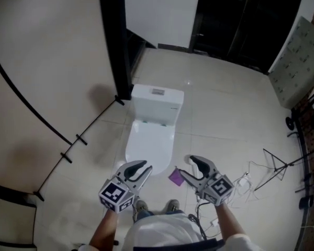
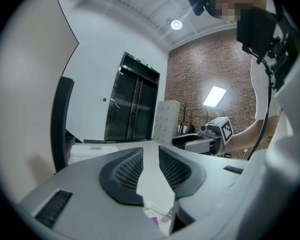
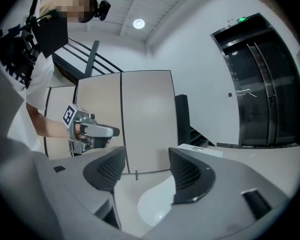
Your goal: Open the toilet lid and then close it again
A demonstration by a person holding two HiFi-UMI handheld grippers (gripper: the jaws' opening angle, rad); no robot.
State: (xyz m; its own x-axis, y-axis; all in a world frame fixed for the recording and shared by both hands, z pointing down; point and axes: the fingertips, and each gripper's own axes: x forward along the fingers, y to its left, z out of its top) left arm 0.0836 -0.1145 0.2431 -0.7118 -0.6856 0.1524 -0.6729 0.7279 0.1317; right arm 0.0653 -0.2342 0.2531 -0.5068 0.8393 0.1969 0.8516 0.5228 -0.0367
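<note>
The white toilet [image 1: 149, 140] stands on the tiled floor with its lid [image 3: 155, 206] down, and its tank [image 1: 157, 104] is behind it. Both grippers hover in front of the bowl, apart from it. My left gripper [image 1: 144, 167] hangs over the lid's near edge. In the left gripper view it [image 2: 151, 166] shows a narrow gap between the pads with nothing in it. My right gripper [image 1: 186, 166] is to the right of the bowl. It [image 3: 147, 171] has its jaws spread wide and empty, and the lid shows beyond them.
A black upright panel [image 1: 118, 41] stands left of the tank, against a curved beige partition [image 1: 42, 77]. A purple scrap [image 1: 176, 177] lies on the floor by the bowl. Cables [image 1: 246, 184] and a thin black stand [image 1: 282, 166] lie to the right. Dark lift doors [image 1: 240, 20] are at the back.
</note>
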